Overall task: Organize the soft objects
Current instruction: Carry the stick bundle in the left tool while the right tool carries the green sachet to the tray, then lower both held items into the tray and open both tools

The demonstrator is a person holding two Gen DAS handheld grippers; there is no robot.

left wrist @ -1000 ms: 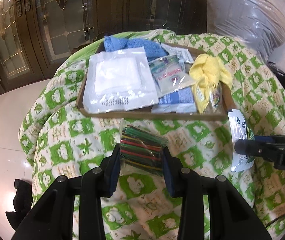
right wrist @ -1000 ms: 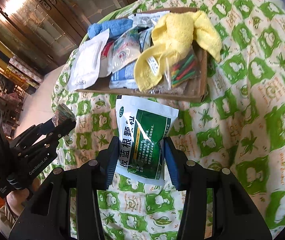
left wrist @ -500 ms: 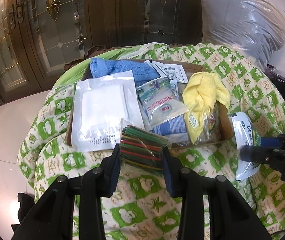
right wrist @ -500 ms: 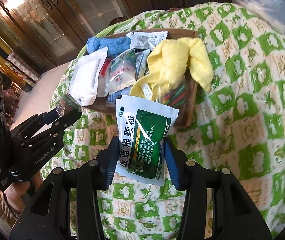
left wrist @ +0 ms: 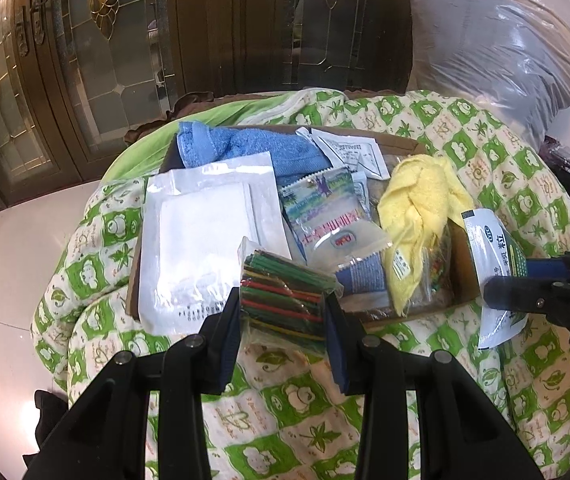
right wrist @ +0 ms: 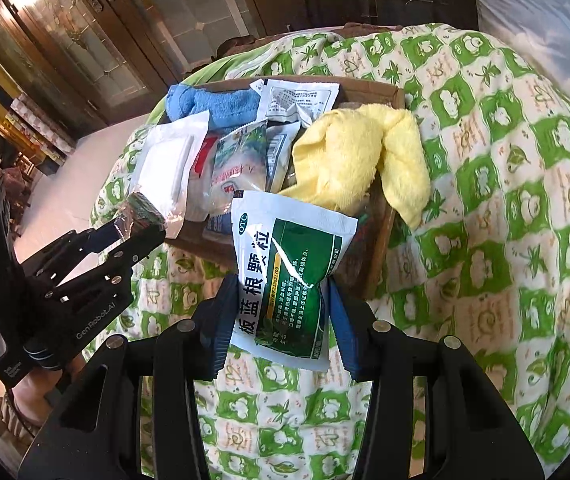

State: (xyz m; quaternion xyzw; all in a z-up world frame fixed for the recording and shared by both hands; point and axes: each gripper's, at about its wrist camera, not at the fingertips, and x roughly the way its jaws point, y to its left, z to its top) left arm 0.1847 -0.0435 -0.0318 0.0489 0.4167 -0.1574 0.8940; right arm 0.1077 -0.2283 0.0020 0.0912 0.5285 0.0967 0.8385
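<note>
My left tool point(left wrist: 284, 312) is clamped on a clear packet of coloured sticks point(left wrist: 285, 300), green, red and yellow, held just above the near edge of the cardboard tray point(left wrist: 461, 280). My right tool point(right wrist: 283, 300) pinches a green-and-white granule sachet point(right wrist: 285, 276) printed with Chinese characters, held just in front of the tray's near right corner; from the left camera that sachet shows just right of the tray.

The tray sits on a green-and-white patterned quilt point(left wrist: 305, 408). Inside it, a blue towel point(left wrist: 245, 148) lies at the far left, a white sealed gauze pack point(left wrist: 209, 240) covers the left side and overhangs the near edge, a colourful snack packet point(left wrist: 325, 216) lies in the middle, and a white printed sachet point(left wrist: 353, 152) lies at the far edge. A yellow cloth point(right wrist: 361, 160) is heaped on the tray's right side and droops over its right wall.
</note>
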